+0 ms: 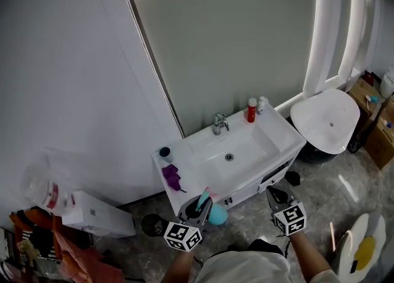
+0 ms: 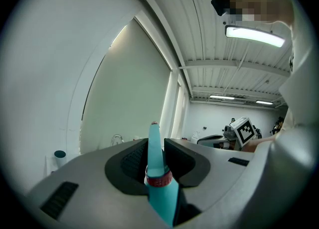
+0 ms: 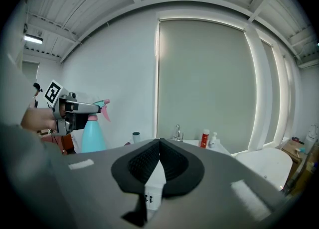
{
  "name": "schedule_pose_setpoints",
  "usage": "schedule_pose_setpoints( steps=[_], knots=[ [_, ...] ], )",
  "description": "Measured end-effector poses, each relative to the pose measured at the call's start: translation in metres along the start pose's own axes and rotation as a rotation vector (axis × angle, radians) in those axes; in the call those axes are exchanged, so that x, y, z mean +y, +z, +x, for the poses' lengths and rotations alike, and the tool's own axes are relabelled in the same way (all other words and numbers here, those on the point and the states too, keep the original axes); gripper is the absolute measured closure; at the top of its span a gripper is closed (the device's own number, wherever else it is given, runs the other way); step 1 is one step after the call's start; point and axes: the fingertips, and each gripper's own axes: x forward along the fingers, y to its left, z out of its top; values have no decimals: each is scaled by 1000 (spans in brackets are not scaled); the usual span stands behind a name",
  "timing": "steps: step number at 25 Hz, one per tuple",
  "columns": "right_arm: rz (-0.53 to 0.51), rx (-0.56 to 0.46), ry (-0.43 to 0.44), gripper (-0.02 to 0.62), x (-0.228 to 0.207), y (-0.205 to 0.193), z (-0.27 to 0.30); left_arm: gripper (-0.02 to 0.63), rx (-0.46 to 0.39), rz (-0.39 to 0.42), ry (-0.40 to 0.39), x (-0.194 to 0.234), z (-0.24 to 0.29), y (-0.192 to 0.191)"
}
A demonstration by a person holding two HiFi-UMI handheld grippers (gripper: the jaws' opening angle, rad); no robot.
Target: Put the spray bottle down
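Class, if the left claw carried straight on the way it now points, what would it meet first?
The left claw would probably meet the front edge of the white washbasin cabinet, near the crumpled purple cloth, though depth is unclear.

Bathroom corner: white vanity, wall panel, floor clutter.
White sink vanity (image 1: 271, 129) at centre, faucet (image 1: 218, 123) at its back edge. Red bottle (image 1: 251, 110) and white pump bottle (image 1: 262, 104) side by side at the back right corner. Dark cup (image 1: 164, 152) and purple cloth (image 1: 172, 177) on the left end. Grey-green panel (image 1: 246, 35) fills the upper middle. White rounded fixture (image 1: 320, 115) at right of the vanity. White box (image 1: 95, 214) at lower left, wooden shelf (image 1: 377, 129) at the right edge.
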Motion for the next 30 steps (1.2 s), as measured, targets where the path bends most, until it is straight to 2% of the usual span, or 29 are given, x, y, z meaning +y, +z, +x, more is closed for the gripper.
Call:
schedule_pose_setpoints(
  steps=[7,22,30],
  knots=[
    [13,37,37,584,-25,-1,51,511,8,-17,38,30,34,3],
    [-90,46,286,584,-95,37,195,511,-10,-59,242,88,135,14],
    [-124,67,395,584,-134,38,244,511,-11,-58,349,108,188,18]
  ],
)
